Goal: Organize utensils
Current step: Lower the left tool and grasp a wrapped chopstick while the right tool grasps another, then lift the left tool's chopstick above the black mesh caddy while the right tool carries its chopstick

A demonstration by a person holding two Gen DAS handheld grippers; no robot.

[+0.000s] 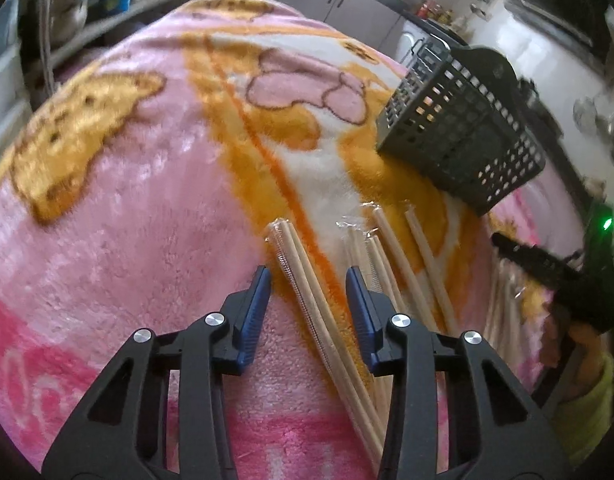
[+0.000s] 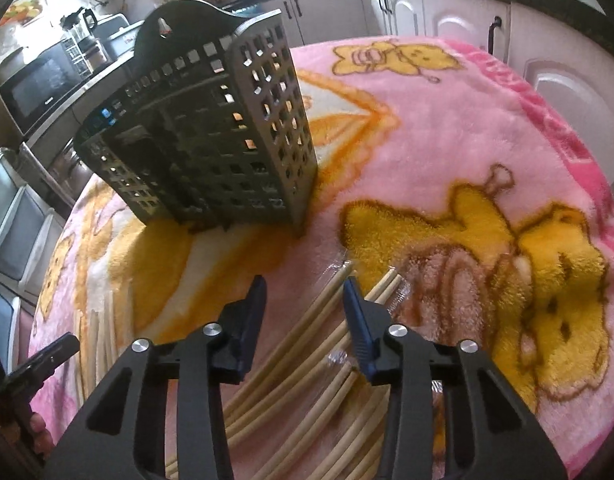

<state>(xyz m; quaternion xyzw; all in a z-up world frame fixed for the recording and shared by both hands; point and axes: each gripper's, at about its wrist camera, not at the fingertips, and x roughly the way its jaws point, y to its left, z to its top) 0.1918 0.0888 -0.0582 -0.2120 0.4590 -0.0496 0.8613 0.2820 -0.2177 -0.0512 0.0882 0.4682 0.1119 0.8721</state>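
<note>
Fingers spread on both grippers — 1 basket, several wrapped chopsticks.

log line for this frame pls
left tongs: open over wrapped chopsticks | right tongs: open, empty | basket: upright on blanket

Wrapped wooden chopsticks flat beside upright grey basket

left wrist: low, close over blanket | right wrist: likewise | shared: basket, chopsticks
</note>
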